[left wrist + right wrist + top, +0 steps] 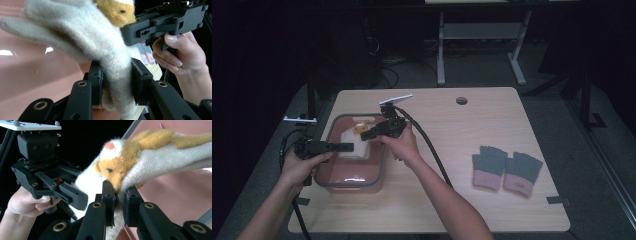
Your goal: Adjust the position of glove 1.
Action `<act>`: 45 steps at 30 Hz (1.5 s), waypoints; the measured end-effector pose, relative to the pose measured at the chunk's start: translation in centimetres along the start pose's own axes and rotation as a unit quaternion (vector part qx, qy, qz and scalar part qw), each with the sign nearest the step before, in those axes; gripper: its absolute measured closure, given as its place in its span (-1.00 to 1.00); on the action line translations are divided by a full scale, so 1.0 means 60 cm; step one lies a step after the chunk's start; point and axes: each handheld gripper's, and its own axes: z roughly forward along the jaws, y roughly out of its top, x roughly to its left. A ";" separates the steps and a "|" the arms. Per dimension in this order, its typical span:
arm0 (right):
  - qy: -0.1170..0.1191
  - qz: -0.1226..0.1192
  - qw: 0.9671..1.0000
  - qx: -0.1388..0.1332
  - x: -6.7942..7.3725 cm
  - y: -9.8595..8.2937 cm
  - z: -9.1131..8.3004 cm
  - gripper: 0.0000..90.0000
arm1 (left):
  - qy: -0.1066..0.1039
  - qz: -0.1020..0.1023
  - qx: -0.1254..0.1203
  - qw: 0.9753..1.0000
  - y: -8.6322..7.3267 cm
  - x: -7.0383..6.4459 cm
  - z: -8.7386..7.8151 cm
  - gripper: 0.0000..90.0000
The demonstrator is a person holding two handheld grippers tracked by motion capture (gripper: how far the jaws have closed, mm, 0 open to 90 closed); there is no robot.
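Wooden table [492,120], 1 pink bin [377,176], 2 grippers pinching 1 white glove [353,144], 2 grey gloves [506,170]

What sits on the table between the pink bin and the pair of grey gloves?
In the high view, the right forearm and the gripper's black cable cross the bare tabletop between the bin and the grey gloves.

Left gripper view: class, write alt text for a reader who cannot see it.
A fuzzy cream glove is clamped between the left gripper's two black jaws, above a pink box. The glove has an orange animal face. At upper right, a hand holds the right gripper against the glove.
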 end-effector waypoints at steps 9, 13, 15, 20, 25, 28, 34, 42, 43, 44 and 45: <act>0.000 0.014 1.000 0.013 -0.026 -0.012 0.021 0.80 | 0.011 -0.018 0.017 1.000 -0.011 0.018 0.013 0.46; -0.001 0.020 1.000 0.016 -0.036 -0.017 0.029 0.80 | 0.018 -0.024 0.025 0.999 -0.014 0.025 0.018 0.46; -0.002 0.024 1.000 0.020 -0.043 -0.021 0.036 0.80 | 0.021 -0.026 0.027 0.999 -0.016 0.029 0.021 0.46; -0.010 0.026 0.999 0.025 -0.046 -0.022 0.041 0.80 | 0.025 -0.031 0.026 0.999 -0.020 0.035 0.025 0.46; -0.020 0.027 0.999 0.032 -0.047 -0.024 0.046 0.79 | 0.034 -0.030 0.030 0.999 -0.022 0.037 0.027 0.47; -0.023 0.027 0.999 0.034 -0.047 -0.024 0.048 0.79 | 0.044 -0.033 0.034 0.998 -0.023 0.036 0.029 0.47; -0.037 0.021 0.998 0.043 -0.047 -0.026 0.052 0.75 | 0.056 -0.034 0.039 0.997 -0.029 0.041 0.032 0.47; -0.070 0.010 0.996 0.058 -0.042 -0.027 0.048 0.61 | 0.081 -0.037 0.049 0.995 -0.034 0.045 0.037 0.47; -0.072 0.008 0.996 0.057 -0.041 -0.027 0.046 0.60 | 0.082 -0.037 0.050 0.995 -0.035 0.045 0.039 0.47; -0.073 0.009 0.996 0.057 -0.040 -0.026 0.044 0.59 | 0.084 -0.037 0.051 0.995 -0.035 0.045 0.040 0.47; -0.074 0.008 0.995 0.058 -0.040 -0.026 0.044 0.58 | 0.087 -0.035 0.054 0.994 -0.036 0.045 0.041 0.47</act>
